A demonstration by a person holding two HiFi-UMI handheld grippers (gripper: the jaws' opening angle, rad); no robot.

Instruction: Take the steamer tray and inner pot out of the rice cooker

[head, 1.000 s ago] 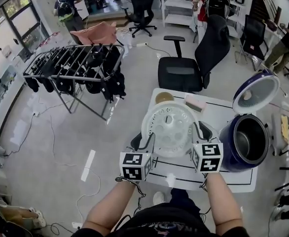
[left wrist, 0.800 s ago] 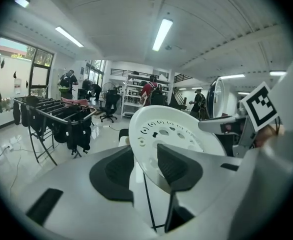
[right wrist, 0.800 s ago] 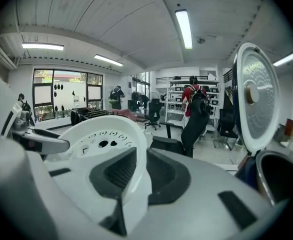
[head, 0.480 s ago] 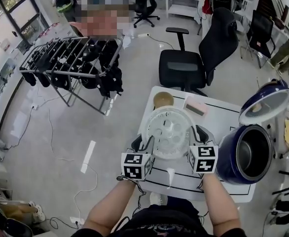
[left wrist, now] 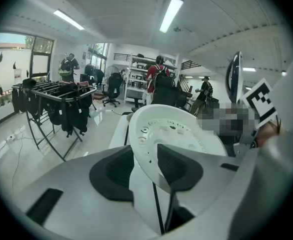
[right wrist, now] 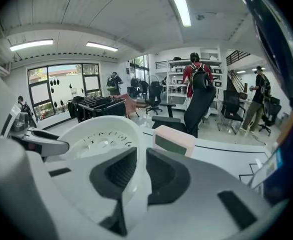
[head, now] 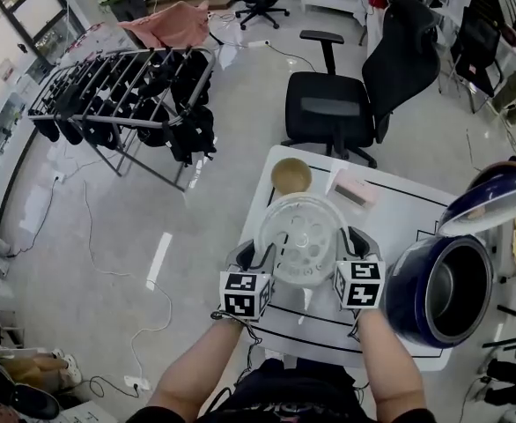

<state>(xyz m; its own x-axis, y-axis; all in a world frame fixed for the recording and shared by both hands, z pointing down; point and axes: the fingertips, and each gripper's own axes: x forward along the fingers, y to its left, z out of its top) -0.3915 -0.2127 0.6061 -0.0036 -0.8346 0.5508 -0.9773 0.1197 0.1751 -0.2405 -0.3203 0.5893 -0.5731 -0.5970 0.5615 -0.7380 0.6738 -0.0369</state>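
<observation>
Since a second ago we have brought the tray (head: 300, 236) down: in the head view it then covered part of the bowl (head: 291, 175), and now it sits lower, with the whole bowl clear beyond it. Our hold has not changed. The left gripper (head: 260, 256) pinches the tray's left rim and the right gripper (head: 351, 243) its right rim. The tray hangs over the table (head: 399, 214), left of the cooker (head: 421, 311); we cannot tell whether it touches the top. Only the head view shows the cooker open, lid raised, with the pot (head: 450, 287) still inside. The left gripper view shows what that one cannot: the dark pads closed on the thin white rim, one on each face, the tray tilted up past them, and the right gripper's marker cube at the far side. The right gripper view shows its own pads tight on the opposite rim, and a pink box (right wrist: 174, 141) just beyond the tray.
</observation>
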